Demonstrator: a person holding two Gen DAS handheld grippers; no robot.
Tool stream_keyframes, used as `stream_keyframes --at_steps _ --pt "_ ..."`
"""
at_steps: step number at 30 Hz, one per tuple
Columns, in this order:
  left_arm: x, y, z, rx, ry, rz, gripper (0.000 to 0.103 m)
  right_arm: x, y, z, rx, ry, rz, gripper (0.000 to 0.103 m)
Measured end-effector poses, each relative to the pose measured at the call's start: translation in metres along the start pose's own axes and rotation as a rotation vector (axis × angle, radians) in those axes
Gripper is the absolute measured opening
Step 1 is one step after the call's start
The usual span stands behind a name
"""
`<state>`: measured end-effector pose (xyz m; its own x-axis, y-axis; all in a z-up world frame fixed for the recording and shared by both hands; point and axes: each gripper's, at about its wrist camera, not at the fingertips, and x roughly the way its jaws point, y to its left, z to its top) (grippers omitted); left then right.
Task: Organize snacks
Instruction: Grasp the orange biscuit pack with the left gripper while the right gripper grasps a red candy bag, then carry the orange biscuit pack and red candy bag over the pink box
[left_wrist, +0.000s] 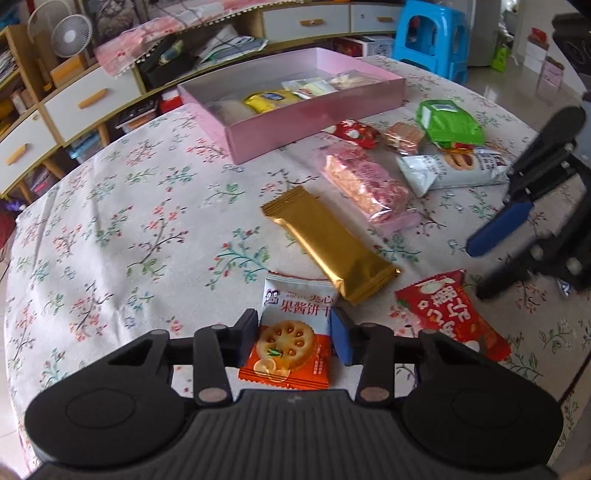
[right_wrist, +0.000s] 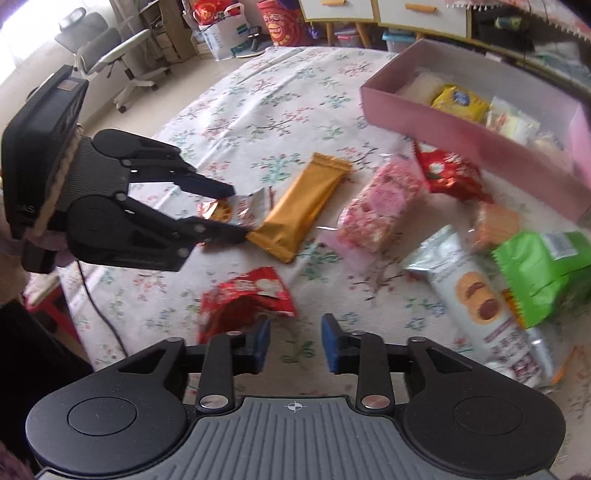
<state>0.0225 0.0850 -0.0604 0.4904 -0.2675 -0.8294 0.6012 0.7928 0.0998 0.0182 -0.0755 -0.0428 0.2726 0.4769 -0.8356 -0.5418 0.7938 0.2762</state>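
My left gripper is shut on an orange-and-white biscuit packet lying on the floral tablecloth; the right wrist view shows its pads pinching that packet next to a gold bar. My right gripper is open with only cloth between its fingers, and a red packet lies just beyond its left finger. The left wrist view shows this gripper above the same red packet. At the back stands a pink box holding several snacks.
Loose on the cloth lie a pink rice snack, a white cookie pack, a green bag, a small red packet and a wafer. A blue stool and drawers stand behind the table.
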Motion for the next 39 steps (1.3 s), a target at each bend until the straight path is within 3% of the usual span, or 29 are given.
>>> stream_keyframes --at_steps 4,6,13,18,23,28,33,39 --pt "-0.002 0.008 -0.002 -0.044 0.011 0.039 0.038 0.006 0.005 0.005 0.066 0.02 0.071 0.057" --pt "-0.003 0.012 -0.003 -0.066 0.017 0.053 0.038 0.01 0.006 0.007 0.104 0.026 0.095 0.062" --pt "-0.004 0.02 -0.004 -0.12 0.041 0.092 0.038 0.023 0.003 0.016 0.25 0.039 0.146 0.07" --pt "-0.003 0.021 -0.004 -0.137 0.054 0.094 0.038 0.033 0.016 0.018 0.216 0.038 0.097 0.074" --pt "-0.002 0.022 -0.004 -0.146 0.06 0.094 0.038 0.037 0.038 0.015 0.069 0.033 0.008 0.073" --pt "-0.003 0.022 -0.003 -0.164 0.066 0.094 0.038 0.037 0.048 0.011 -0.035 0.023 -0.067 0.06" --pt "-0.004 0.023 -0.002 -0.19 0.07 0.081 0.037 0.029 0.039 0.013 0.015 0.014 -0.049 0.044" --pt "-0.006 0.023 0.003 -0.227 0.064 0.068 0.037 0.013 0.015 0.021 0.136 -0.01 0.007 0.043"
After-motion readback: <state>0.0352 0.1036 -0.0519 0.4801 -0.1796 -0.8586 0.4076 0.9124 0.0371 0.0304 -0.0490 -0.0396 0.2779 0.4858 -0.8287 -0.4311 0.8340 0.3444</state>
